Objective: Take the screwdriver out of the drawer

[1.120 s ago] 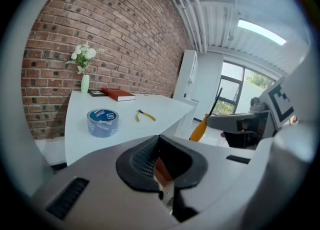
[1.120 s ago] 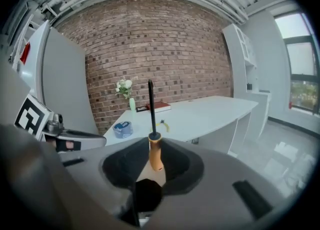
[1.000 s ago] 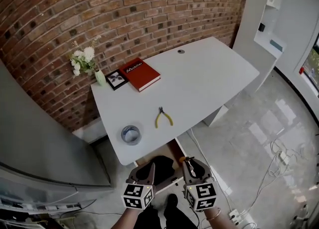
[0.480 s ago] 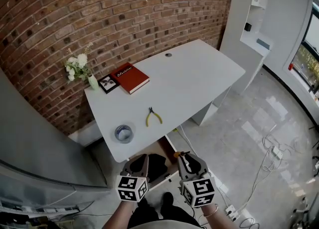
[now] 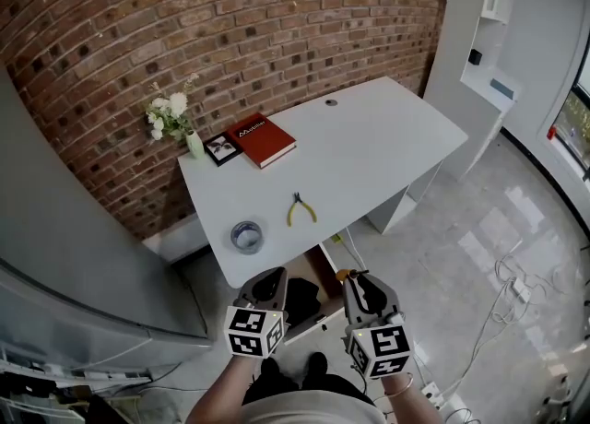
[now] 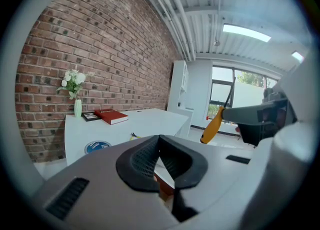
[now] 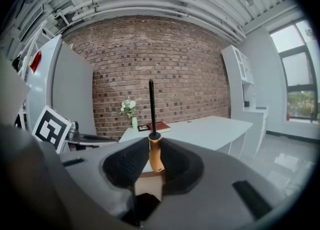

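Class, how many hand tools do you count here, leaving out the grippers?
2. Pliers lie on the desk; a screwdriver stands clamped in the right gripper. The open drawer below may hide more.

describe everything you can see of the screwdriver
The screwdriver has an orange handle, plastic by its look, and a thin dark shaft. The right gripper clamps the handle between its jaws, with the shaft pointing up past them. It is held in the air, out of the open drawer, in front of the white desk; nothing else touches it.
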Demonstrator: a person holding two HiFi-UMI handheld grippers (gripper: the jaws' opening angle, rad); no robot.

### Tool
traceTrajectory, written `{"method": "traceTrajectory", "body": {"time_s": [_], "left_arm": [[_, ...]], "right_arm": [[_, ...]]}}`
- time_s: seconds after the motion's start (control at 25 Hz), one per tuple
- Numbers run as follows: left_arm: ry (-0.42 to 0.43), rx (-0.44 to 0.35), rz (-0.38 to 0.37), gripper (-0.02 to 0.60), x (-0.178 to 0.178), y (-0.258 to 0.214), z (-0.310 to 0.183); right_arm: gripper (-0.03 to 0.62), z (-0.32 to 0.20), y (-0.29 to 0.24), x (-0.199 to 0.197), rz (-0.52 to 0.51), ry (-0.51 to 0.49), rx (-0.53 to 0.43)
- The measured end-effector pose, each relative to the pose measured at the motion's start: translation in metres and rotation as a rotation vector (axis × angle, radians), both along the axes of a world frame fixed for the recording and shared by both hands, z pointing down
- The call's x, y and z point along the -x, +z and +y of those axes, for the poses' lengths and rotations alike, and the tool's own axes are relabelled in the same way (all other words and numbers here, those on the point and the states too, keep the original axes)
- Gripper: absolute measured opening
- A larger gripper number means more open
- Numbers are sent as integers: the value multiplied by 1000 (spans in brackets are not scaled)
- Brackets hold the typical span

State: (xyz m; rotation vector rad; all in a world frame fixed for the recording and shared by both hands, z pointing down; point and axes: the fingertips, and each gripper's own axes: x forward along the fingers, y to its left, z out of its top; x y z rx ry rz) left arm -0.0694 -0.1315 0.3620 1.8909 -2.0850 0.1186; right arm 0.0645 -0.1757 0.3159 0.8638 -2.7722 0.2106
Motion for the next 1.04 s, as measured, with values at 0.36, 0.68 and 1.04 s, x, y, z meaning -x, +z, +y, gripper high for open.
{"method": "traceTrajectory", "body": {"time_s": [0.36, 0.68, 1.04], "left_arm": [[-14, -4, -21, -8, -1, -6, 9], [-29, -4, -30, -8, -8, -6, 13], [-26, 12, -50, -8, -18, -5, 6]], "right_arm": [[72, 5, -12, -4, -25, -6, -21], [72, 5, -14, -13, -44, -14, -16], [72, -1, -14, -24, -49, -7, -7]]}}
